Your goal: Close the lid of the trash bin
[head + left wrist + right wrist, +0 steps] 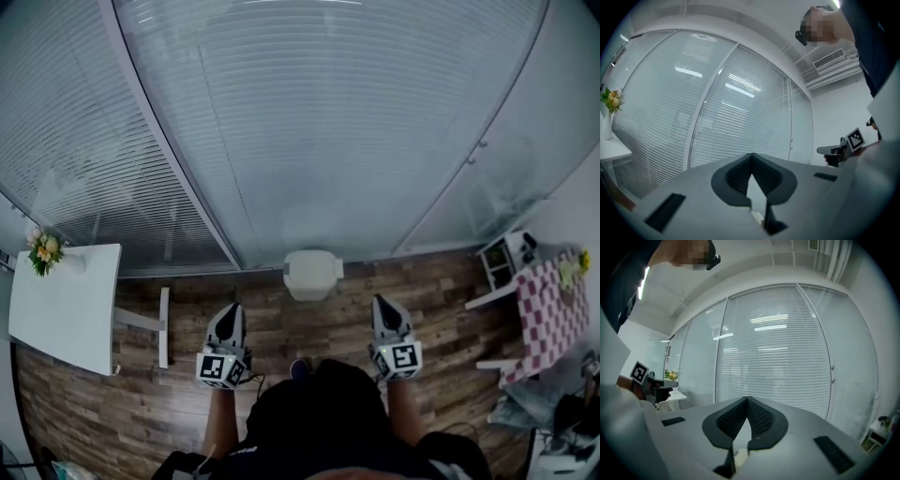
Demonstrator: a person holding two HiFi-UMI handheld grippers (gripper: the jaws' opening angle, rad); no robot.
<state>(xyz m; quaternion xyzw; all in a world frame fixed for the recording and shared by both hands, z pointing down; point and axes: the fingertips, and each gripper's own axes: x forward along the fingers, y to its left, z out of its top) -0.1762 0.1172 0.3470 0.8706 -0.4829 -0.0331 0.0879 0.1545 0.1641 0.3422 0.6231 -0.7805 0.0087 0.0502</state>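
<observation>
At centre frame the bin [312, 277] shows its lid [312, 263] seemingly down, with left gripper [231, 309] and right gripper [381, 302] both clenched empty well short of it: approaching or finished.

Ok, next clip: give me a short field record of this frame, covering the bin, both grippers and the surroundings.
trash bin: white, on the wood floor against the glass wall, ahead of the person
lid: open or closed cannot be told in the head view
left gripper: jaws together, nothing between them, apart from the bin
right gripper: jaws together, nothing between them, apart from the bin
far left: white table with flowers
far right: checked cloth on a table
</observation>
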